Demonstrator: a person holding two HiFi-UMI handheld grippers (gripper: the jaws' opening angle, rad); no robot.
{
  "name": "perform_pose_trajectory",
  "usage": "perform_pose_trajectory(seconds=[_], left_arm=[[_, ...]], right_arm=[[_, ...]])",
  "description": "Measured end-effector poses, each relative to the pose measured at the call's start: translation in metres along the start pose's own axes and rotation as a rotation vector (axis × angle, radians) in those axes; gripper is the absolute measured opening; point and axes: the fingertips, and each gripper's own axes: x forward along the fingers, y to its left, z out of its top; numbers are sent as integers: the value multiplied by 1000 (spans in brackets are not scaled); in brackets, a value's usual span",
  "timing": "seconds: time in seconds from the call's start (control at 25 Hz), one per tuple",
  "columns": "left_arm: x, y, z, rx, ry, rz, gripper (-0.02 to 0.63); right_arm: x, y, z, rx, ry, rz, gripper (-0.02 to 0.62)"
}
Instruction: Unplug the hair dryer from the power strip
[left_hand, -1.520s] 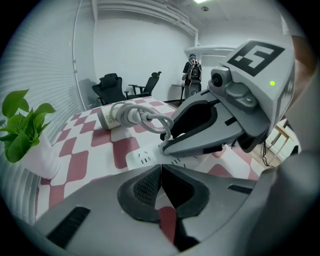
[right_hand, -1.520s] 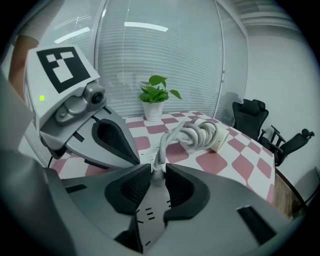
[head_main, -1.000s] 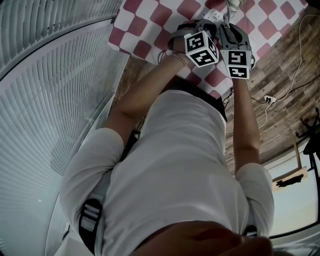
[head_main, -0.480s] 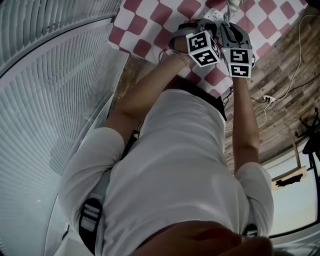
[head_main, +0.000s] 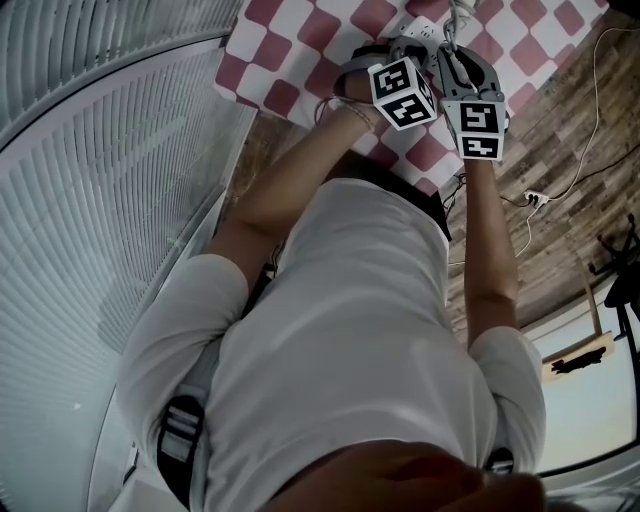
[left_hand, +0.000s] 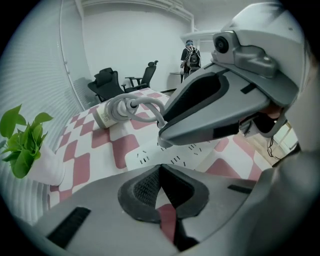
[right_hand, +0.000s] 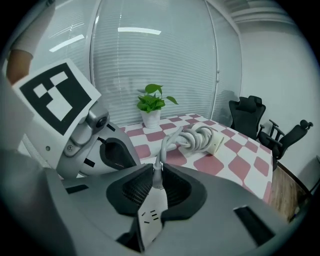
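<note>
While the right gripper closes its jaws on the white plug sticking up out of the white plastic power strip, the left gripper sits alongside, pressed together.

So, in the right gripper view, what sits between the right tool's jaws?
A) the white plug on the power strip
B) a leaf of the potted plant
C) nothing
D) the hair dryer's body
A: the white plug stands on the power strip between the closing jaws of the right tool, its cord leading off to the hair dryer.
</note>
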Motion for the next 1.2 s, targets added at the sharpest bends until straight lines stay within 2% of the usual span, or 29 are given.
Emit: perform_pose_trajectory(seconds=[0.48, 1.04, 1.2], left_arm=[[-2, 0, 0, 0, -3, 0, 32], [-2, -2, 1, 5, -1, 0, 32], [-7, -1, 2, 6, 3, 1, 32]], right_arm=[[-10, -11, -2, 0, 6, -25, 81], [-65, -94, -51, 71, 65, -202, 81], [-72, -102, -50, 82, 65, -221, 81]])
